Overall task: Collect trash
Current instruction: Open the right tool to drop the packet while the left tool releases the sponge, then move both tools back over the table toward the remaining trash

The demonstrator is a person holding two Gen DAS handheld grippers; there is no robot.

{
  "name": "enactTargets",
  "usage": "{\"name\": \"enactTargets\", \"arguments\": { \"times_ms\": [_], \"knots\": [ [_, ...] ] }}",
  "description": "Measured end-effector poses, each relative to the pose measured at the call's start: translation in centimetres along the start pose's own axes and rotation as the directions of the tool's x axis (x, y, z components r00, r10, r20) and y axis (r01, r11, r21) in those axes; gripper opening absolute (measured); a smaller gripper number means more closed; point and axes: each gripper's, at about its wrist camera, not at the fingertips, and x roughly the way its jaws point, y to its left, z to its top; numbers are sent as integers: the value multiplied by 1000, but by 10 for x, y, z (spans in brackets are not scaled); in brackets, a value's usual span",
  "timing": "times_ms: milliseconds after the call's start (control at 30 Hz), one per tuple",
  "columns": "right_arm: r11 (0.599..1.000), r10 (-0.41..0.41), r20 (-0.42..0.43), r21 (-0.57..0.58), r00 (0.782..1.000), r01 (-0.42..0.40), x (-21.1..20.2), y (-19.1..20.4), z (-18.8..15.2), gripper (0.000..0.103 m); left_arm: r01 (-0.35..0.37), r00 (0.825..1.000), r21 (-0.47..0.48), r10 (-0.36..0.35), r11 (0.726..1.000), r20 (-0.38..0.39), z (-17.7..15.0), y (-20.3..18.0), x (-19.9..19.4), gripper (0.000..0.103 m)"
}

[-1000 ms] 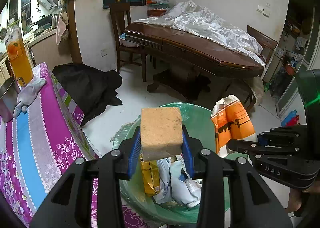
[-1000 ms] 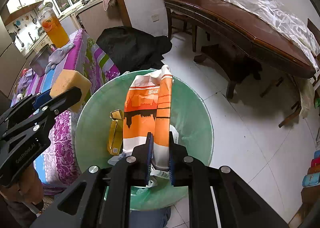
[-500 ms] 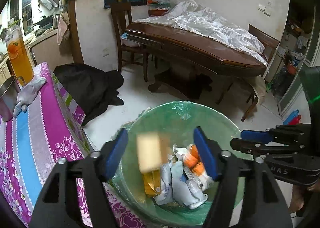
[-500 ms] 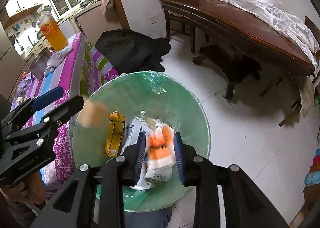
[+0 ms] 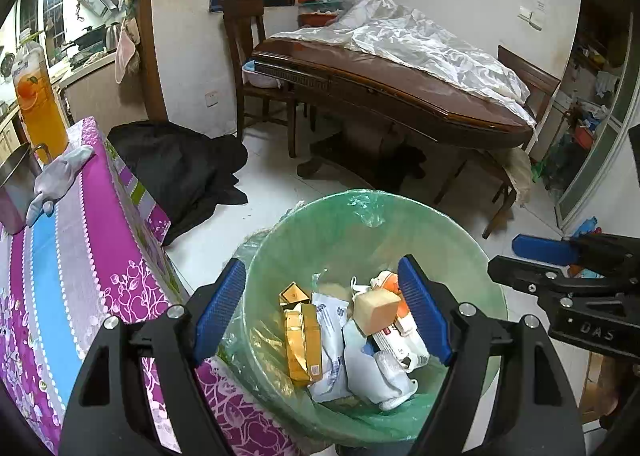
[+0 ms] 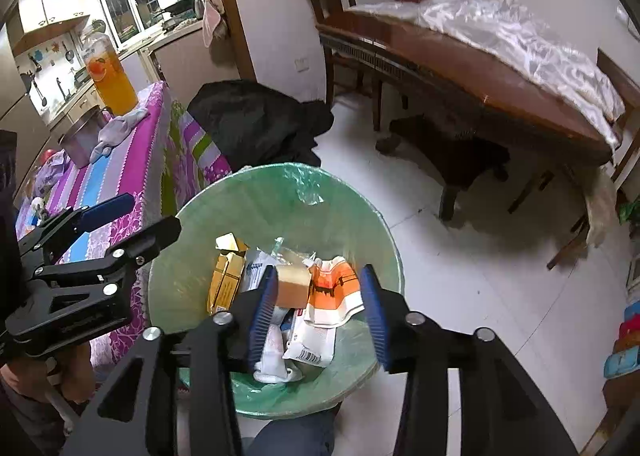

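A round bin lined with a green bag [image 5: 360, 215] [image 6: 256, 191] stands on the floor below both grippers. Inside lie a tan sponge block [image 5: 376, 311] [image 6: 293, 286], an orange-and-white packet [image 6: 334, 292] [image 5: 390, 284], a yellow carton [image 5: 302, 340] [image 6: 226, 280] and white wrappers. My left gripper [image 5: 322, 310] hangs over the bin, its jaws still opening, nothing between the pads. My right gripper [image 6: 318, 310] is above the bin too, jaws opening and empty. Each gripper shows at the edge of the other's view: right gripper [image 5: 568, 276], left gripper [image 6: 92, 252].
A table with a purple flowered cloth [image 5: 60, 256] stands left of the bin, bearing a juice bottle [image 5: 38, 95], a metal pot [image 5: 14, 183] and a grey glove [image 5: 60, 175]. A black bag [image 5: 180, 171] lies on the floor. A wooden dining table [image 5: 400, 95] and chairs stand behind.
The left gripper opened and dropped the sponge block into the bin. The right gripper opened and let the orange packet fall in. Both items now rest on the trash.
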Motion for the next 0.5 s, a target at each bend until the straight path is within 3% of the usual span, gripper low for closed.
{"name": "enactTargets", "arguments": {
  "times_ms": [200,500],
  "knots": [
    [999,-43,114,-20,993,45,-27,12,-12,58,-3,1000,14,3,1000,13,-8,-1,-11,75],
    [996,-85,322,0,943,89,-75,33,-53,71,-25,998,27,23,999,63,-23,6,-36,78]
  ]
}}
